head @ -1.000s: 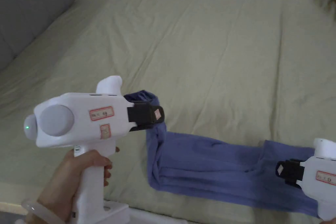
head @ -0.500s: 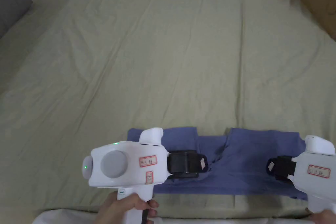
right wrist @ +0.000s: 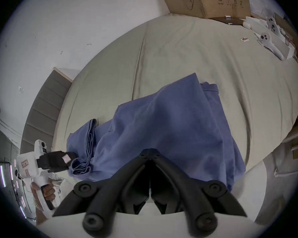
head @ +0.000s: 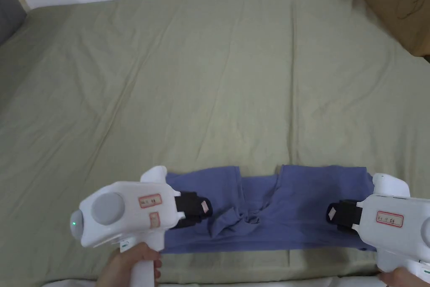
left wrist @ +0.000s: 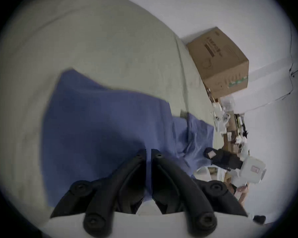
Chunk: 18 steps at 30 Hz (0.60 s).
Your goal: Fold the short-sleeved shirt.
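The blue short-sleeved shirt (head: 294,208) lies as a long flat band along the bed's near edge, with a small crumple left of its middle. My left gripper (head: 206,208) is low over the band's left part. In the left gripper view its jaws (left wrist: 148,150) stand almost together, with blue cloth in the thin gap. My right gripper (head: 331,214) rests on the band's right part. Its jaws meet at the tips (right wrist: 150,149) on the shirt (right wrist: 170,121). A hand holds each handle.
The green bed sheet (head: 210,69) stretches wide and bare behind the shirt. A cardboard box (head: 399,2) stands at the far right corner, with loose white items (right wrist: 273,35) beside it. A grey headboard (right wrist: 46,104) is on the left. The bed's front edge runs just below the shirt.
The left gripper had the shirt's left end lifted, carried it rightward and down, then drew back left, leaving a crumple. The right gripper stayed at the right end. The head camera panned right.
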Motion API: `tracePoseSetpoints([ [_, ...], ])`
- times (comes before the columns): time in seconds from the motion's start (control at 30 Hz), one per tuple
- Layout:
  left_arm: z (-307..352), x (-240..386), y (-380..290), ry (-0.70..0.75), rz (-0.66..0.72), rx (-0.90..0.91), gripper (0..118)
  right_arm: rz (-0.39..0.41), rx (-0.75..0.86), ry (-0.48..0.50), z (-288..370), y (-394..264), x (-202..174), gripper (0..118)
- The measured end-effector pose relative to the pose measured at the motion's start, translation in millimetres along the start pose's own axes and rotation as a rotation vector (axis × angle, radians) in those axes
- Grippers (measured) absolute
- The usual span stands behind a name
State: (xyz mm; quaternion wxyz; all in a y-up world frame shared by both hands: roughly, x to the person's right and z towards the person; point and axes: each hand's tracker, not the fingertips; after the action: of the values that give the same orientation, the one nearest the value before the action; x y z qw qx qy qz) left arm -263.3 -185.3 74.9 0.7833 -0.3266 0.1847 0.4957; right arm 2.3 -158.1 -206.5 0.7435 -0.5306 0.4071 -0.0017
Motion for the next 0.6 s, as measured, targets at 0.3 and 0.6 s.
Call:
tracePoseSetpoints([
  [0.3,-18.0,38.1,-30.8,-0.049,-0.088,-0.093,6,-0.045,-0.003,0.022,6.8,-0.3,13.8,0],
  [0.6,-24.5,48.1,-34.4,-0.044,-0.134,-0.124,6,-0.066,-0.009,0.038,6.3,0.3,13.6,0],
])
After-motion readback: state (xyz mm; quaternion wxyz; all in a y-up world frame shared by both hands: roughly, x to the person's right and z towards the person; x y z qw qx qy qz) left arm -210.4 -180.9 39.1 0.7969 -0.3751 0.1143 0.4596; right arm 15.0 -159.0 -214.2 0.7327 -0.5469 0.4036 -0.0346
